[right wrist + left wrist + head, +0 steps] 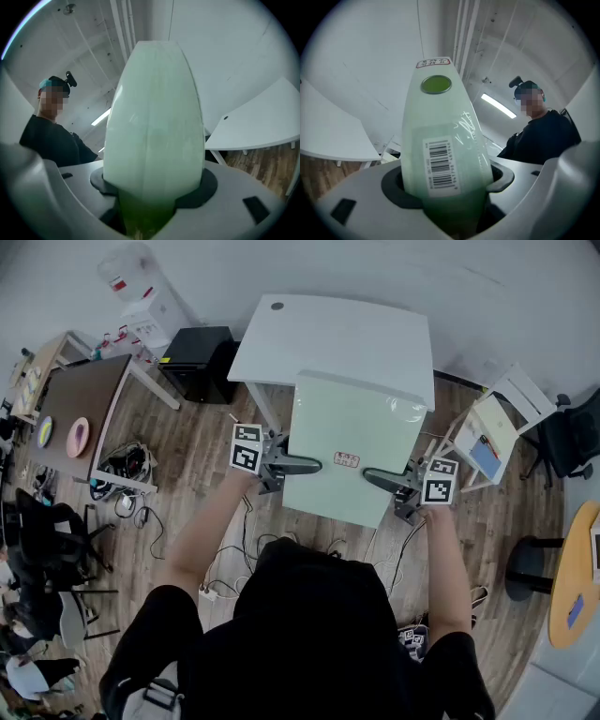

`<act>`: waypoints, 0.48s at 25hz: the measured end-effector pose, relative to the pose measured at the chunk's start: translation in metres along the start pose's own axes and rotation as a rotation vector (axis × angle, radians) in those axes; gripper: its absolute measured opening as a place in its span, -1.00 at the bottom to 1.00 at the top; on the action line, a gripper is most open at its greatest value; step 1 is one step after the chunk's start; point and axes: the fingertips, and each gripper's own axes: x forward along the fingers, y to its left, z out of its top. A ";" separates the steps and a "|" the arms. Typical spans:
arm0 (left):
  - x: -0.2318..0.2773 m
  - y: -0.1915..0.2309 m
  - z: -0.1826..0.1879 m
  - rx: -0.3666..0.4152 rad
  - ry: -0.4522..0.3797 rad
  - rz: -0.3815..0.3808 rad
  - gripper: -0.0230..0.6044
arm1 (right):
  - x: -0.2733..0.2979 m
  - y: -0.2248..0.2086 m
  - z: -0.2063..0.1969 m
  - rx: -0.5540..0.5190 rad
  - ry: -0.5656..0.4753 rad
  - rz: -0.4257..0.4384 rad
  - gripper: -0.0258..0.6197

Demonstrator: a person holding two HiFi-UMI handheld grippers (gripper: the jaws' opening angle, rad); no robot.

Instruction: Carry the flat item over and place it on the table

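A pale green flat board (354,442) hangs in the air in front of me, its far edge over the near edge of the white table (328,334). My left gripper (292,465) is shut on the board's left edge. My right gripper (380,480) is shut on its right edge. In the left gripper view the board (440,140) rises from between the jaws of the left gripper (446,190), showing a barcode label and a green round sticker. In the right gripper view the board's plain edge (154,131) fills the gap of the right gripper (152,190).
A black cabinet (199,360) stands left of the white table, with a water dispenser (141,296) behind it. A brown table (80,399) and floor cables (131,470) lie at the left. A white rack (492,432), a black chair (572,437) and a round wooden table (577,577) are at the right.
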 end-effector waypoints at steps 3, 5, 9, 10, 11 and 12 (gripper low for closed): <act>0.001 -0.001 -0.005 0.015 -0.004 0.015 0.19 | -0.001 0.000 -0.004 -0.011 0.007 0.013 0.01; 0.004 -0.004 -0.008 0.019 -0.008 0.022 0.19 | -0.006 0.002 -0.007 -0.013 0.009 0.022 0.01; 0.012 -0.004 -0.011 -0.008 -0.015 0.029 0.19 | -0.014 0.004 -0.007 0.019 -0.002 0.041 0.01; 0.014 -0.004 -0.013 -0.016 -0.017 0.030 0.19 | -0.016 0.004 -0.007 0.028 -0.007 0.047 0.01; 0.015 -0.003 -0.014 -0.022 -0.018 0.032 0.19 | -0.018 0.004 -0.007 0.036 -0.012 0.053 0.01; 0.017 -0.003 -0.015 -0.025 -0.020 0.034 0.19 | -0.019 0.004 -0.007 0.045 -0.018 0.058 0.01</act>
